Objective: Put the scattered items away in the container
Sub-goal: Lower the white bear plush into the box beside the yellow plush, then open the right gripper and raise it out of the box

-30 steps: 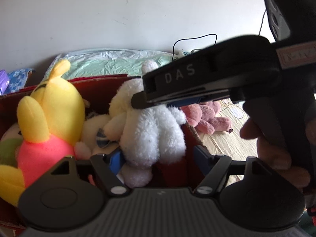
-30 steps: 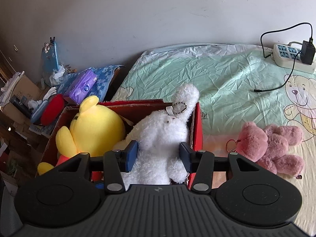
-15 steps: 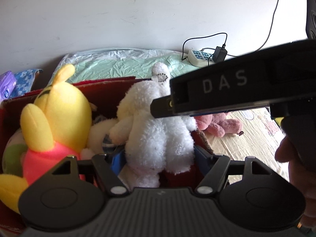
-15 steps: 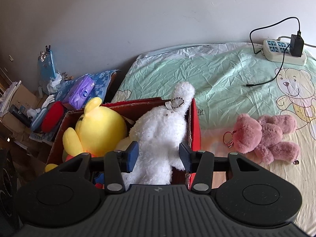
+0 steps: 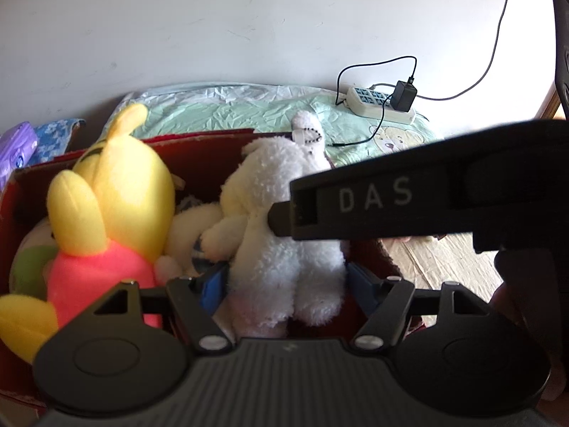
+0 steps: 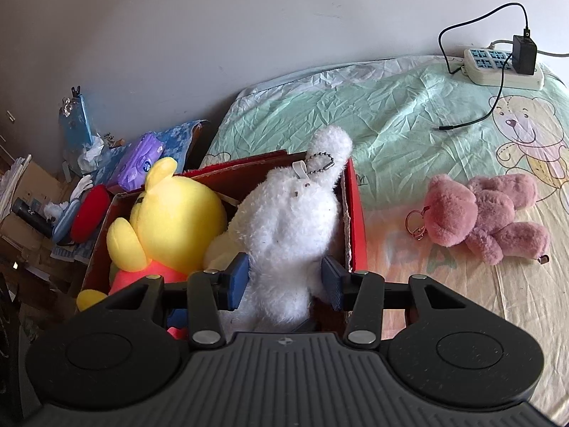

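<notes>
The fluffy white plush rabbit is being squeezed by the closing right gripper, probably to seat it in the red cardboard box. The left gripper is being held partly open around its legs, seemingly without pressing, likely steadying it.

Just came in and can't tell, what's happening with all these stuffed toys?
A person is tidying plush toys into a red box with two handheld tools. The right tool has its jaws closing on a white plush that stands in the box beside a yellow plush. The left tool hovers open close by. A pink bear lies on the bed, outside the box.
</notes>
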Tool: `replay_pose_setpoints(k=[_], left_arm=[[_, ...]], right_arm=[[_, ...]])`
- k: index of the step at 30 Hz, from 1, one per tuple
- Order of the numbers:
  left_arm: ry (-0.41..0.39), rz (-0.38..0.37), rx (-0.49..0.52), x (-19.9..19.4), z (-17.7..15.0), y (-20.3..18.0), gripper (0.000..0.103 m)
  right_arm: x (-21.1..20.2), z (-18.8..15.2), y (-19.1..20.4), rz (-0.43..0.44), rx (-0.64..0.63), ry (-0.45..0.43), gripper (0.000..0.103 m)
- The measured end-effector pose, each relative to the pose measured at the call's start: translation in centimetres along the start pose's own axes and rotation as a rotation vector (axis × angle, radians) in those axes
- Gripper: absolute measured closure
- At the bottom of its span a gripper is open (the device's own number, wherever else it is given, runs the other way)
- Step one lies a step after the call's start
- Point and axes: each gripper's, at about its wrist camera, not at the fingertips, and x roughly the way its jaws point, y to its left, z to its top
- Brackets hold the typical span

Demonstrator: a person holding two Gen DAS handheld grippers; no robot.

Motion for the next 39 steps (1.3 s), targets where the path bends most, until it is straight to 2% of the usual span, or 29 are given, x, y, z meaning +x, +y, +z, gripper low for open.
replay_pose_setpoints(k=[12,17,25,36,39], left_arm=[[-0.009,0.004,0.001,-1.4,-0.4,-0.4,0.030],[-0.011,0.007,-0.014,-1.9,-0.8,-0.7,0.024],[-0.016,0.037,0.004,-2.7,-1.8,-0.6,0.024],[-0.025,0.114,-0.025,-4.4,-2.7,-0.9,0.008],[-0.025,0.129,-0.033,-5.8,-2.9,-0.8,0.006]], right_arm=[[-1.7,-0.5,0.4,0.002,0.042,-0.022,0.055],[-2.3,-1.1,0.9,-0.003,0.032,-0.031,0.055],[-2.6,-2.0,1.3,0.001,0.037,-0.034,0.055],[-4.4,-3.6,1.9,-0.033,0.015,-0.077,0.053],[-4.7,-4.0,1.8,-0.030,0.011,-0.082,0.053]])
